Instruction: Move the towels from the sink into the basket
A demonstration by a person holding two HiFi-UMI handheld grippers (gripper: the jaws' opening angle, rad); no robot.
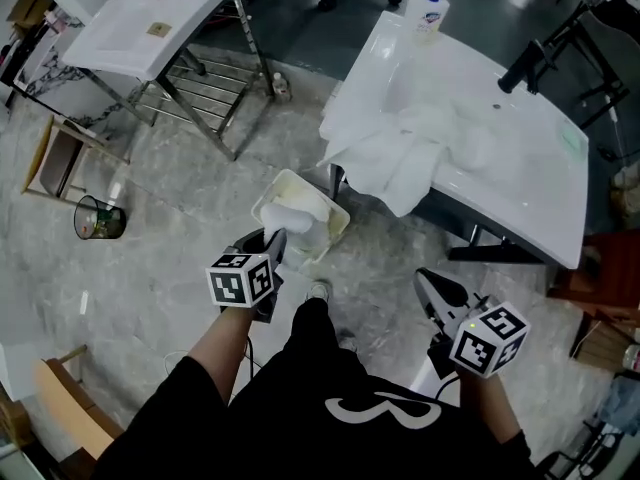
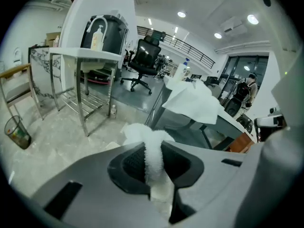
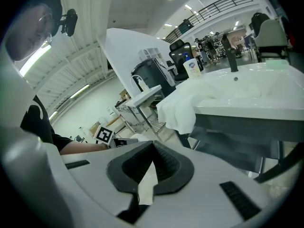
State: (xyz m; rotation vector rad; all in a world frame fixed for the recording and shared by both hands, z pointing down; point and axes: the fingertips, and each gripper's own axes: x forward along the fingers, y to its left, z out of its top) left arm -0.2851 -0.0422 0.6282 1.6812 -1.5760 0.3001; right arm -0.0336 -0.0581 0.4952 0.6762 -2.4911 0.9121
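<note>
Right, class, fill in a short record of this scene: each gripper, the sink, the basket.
left gripper: shut on a white towel
right gripper: shut, empty
sink: more white towels heaped inside, hanging over its near edge
basket: on the floor in front of the sink, by the left gripper

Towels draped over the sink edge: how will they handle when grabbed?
Probably floppy: the towels drape over the sink rim. Likely light, squashy: the towel in the left claw pinches to a thin strip. Pulling one may drag neighbours; they lie heaped together.
</note>
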